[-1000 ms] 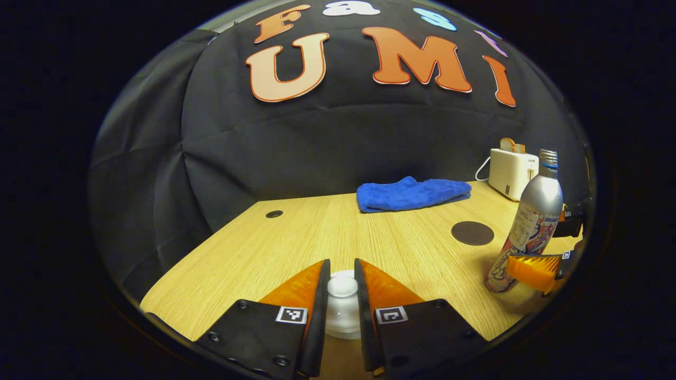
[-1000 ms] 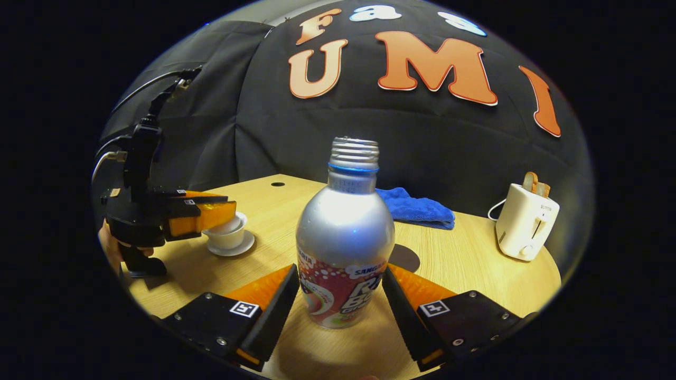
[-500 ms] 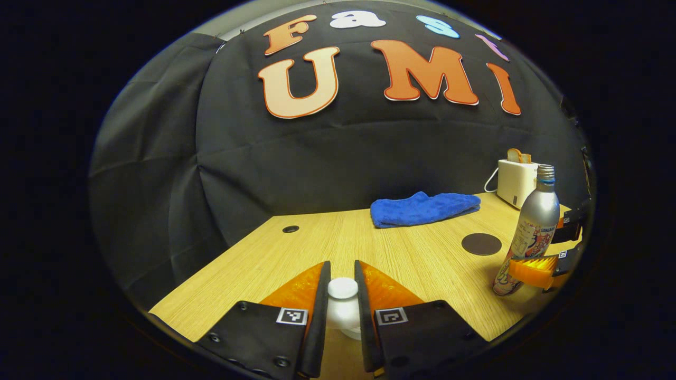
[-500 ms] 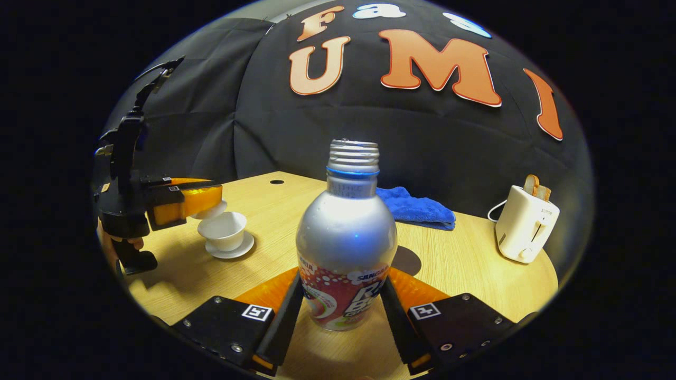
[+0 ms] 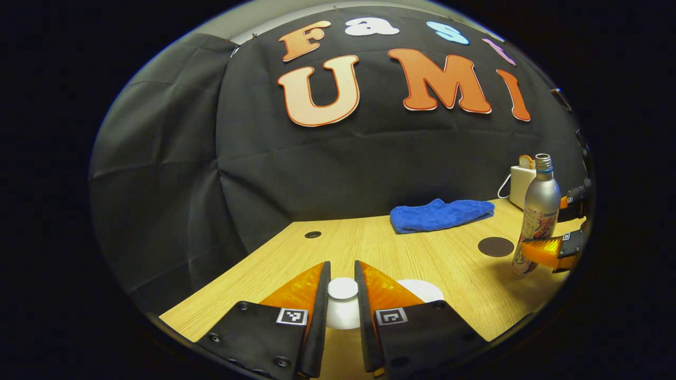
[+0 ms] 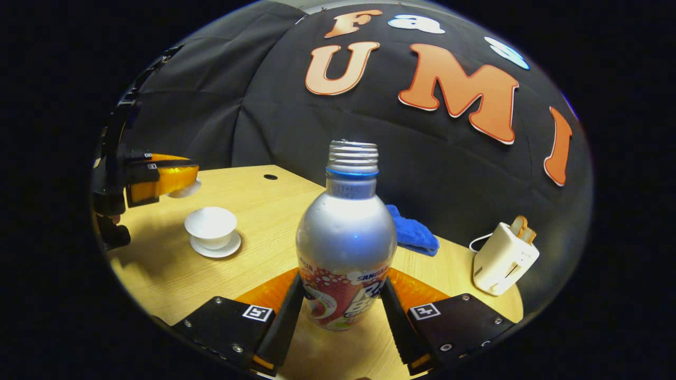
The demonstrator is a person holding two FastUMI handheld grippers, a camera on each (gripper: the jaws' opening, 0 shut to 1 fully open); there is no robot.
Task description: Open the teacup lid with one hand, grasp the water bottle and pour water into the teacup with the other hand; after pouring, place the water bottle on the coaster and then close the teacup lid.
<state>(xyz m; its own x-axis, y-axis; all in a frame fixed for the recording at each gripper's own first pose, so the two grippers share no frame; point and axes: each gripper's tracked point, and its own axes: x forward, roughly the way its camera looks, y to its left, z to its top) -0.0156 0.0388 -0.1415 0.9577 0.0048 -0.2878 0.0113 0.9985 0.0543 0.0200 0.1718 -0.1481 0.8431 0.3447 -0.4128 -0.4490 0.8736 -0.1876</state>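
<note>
My left gripper (image 5: 342, 266) is shut on the knob of the white teacup lid (image 5: 343, 295), held up in the air. In the right gripper view the lid (image 6: 186, 189) hangs up and to the left of the open white teacup (image 6: 210, 224), which stands on its saucer (image 6: 216, 248). My right gripper (image 6: 342, 281) is shut on the lower body of the silver water bottle (image 6: 346, 237), which is upright and uncapped. The left gripper view has the bottle (image 5: 539, 208) at far right, just right of the dark round coaster (image 5: 495, 246).
A blue towel (image 5: 441, 215) lies at the back of the wooden table (image 5: 401, 253), and a white toaster (image 6: 504, 258) with bread stands at the back right. A small round hole (image 6: 270, 177) marks the table's far left. The person's hand holds the left gripper's handle.
The left gripper has lifted the lid off the teacup and carried it up and to the left. The right gripper has closed on the bottle and begun to move with it.
</note>
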